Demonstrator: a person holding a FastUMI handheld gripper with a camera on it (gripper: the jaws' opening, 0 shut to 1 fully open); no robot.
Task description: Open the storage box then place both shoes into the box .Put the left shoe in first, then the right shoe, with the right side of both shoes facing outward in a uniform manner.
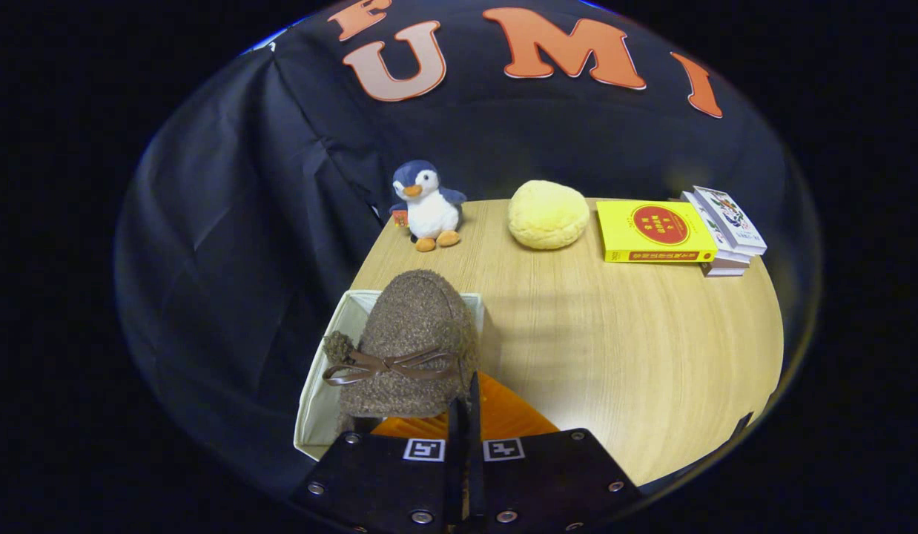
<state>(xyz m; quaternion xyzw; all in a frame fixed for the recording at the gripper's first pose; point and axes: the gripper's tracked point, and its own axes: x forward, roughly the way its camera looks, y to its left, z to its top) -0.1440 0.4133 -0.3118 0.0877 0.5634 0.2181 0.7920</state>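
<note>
Gripper holding 1 fuzzy brown shoe [411, 348] over an open white storage box [316, 404] at the wooden table's [615, 356] near left corner.

The gripper [466, 415] has its 2 fingers nearly pressed together, apparently pinching the shoe's heel rim; toe points away, bow on top. An orange panel [507, 415], perhaps the box lid, lies just right of the fingers. To do this well, lower the shoe straight inside the walls, check its right side faces outward, then release. Penguin toy [427, 205], yellow cushion [548, 213] and books [678, 231] sit well beyond.
</note>
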